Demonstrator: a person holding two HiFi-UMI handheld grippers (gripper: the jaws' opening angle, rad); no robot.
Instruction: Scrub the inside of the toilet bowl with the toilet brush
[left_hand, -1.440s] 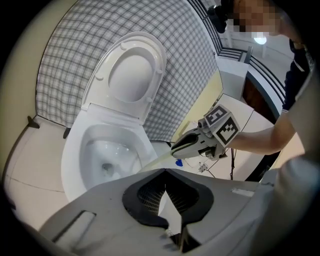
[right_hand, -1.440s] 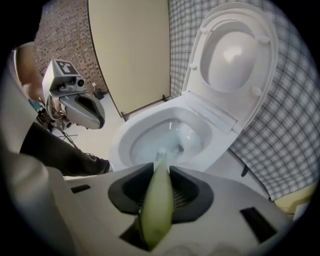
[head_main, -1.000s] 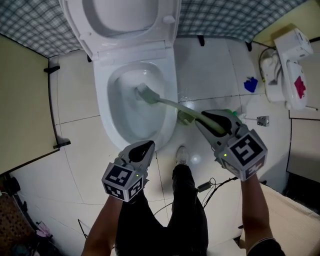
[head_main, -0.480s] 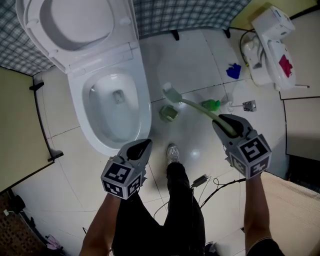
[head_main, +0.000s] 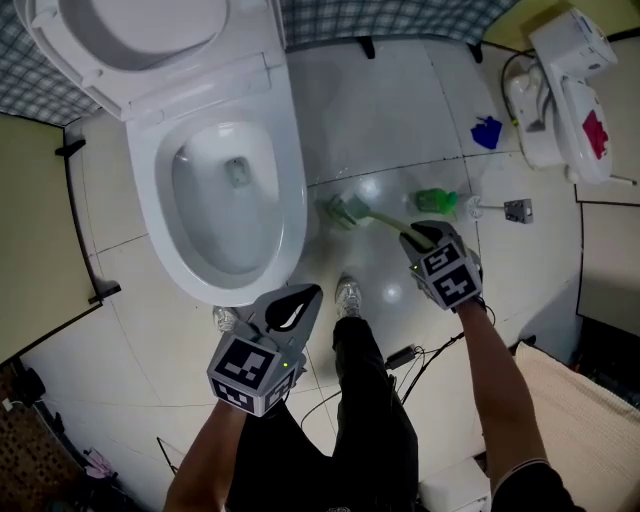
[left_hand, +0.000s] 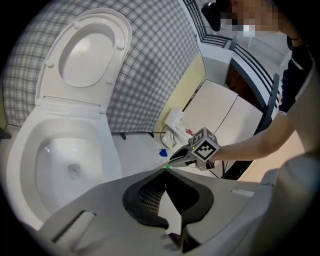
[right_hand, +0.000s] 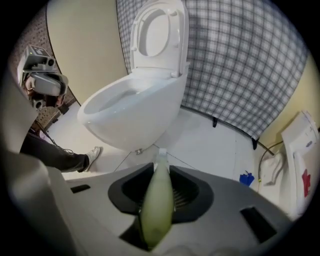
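One white toilet (head_main: 290, 200) on glossy tiled floor (head_main: 390, 110)

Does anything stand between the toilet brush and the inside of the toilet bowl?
Nothing loose. The white toilet lid stands raised, so the white ceramic toilet bowl is open. The pale green toilet brush, clamped in the right hand-held gripper, sits low beside it; only the bowl's rim lies between.

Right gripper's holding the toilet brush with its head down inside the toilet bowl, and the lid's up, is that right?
Not quite. The right gripper does hold the toilet brush and the lid is up, but the brush head is outside the toilet bowl, low at the floor beside it. The head view shows this.
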